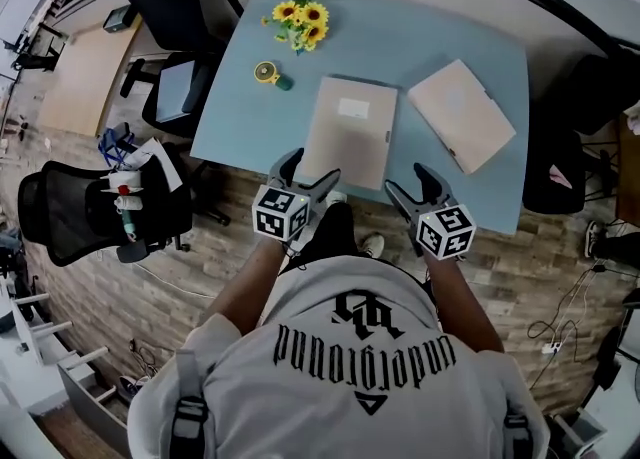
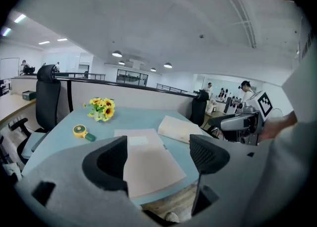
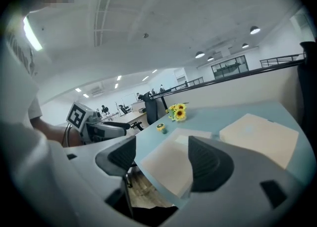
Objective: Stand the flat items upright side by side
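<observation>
Two flat beige folders lie on the light blue table (image 1: 420, 27). One folder (image 1: 351, 130) (image 2: 148, 164) (image 3: 168, 161) lies flat near the front edge, with a white label near its far end. The other folder (image 1: 461, 114) (image 2: 179, 128) (image 3: 260, 134) lies flat to its right, turned at an angle. My left gripper (image 1: 308, 179) (image 2: 158, 161) hangs open just off the table's front edge, short of the near folder, nothing between its jaws. My right gripper (image 1: 416, 185) (image 3: 161, 159) is open too, empty, beside the left one at the same edge.
A bunch of yellow sunflowers (image 1: 300, 21) and a small yellow tape measure (image 1: 268, 73) sit at the table's far left. Black office chairs (image 1: 90, 212) stand left of the table, and another chair (image 1: 555, 172) stands right. A partition wall runs behind the table.
</observation>
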Action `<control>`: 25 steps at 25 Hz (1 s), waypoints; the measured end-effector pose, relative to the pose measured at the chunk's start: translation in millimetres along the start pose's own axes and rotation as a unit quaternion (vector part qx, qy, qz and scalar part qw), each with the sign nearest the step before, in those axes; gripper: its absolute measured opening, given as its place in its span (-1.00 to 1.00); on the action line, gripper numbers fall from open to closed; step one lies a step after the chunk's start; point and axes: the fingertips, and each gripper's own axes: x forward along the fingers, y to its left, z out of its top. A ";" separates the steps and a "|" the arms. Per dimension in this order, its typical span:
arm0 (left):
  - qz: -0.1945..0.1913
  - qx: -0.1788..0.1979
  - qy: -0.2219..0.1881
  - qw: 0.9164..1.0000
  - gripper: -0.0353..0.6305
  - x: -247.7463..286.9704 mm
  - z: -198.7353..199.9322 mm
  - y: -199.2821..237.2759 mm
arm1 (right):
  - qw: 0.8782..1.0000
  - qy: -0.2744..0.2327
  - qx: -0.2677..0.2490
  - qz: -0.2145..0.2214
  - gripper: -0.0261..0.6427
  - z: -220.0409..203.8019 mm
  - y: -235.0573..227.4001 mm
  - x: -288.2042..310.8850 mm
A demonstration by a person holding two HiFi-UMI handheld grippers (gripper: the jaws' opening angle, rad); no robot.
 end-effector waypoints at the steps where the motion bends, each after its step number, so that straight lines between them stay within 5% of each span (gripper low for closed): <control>1: -0.001 -0.004 0.011 1.000 0.31 7.4 -5.2 8.0 | 1.000 0.007 0.001 -0.003 0.07 -2.4 -4.9 7.9; 10: -0.010 -0.052 0.100 0.994 0.32 74.8 -48.3 80.0 | 0.995 0.083 0.051 -0.019 0.08 -37.4 -51.0 84.9; 17: -0.039 -0.127 0.203 0.970 0.34 115.0 -101.5 121.6 | 0.982 0.137 0.125 -0.031 0.09 -82.4 -88.4 132.1; 25: -0.065 -0.146 0.248 0.955 0.35 156.6 -124.7 143.3 | 0.960 0.181 0.211 -0.040 0.11 -118.6 -127.6 170.7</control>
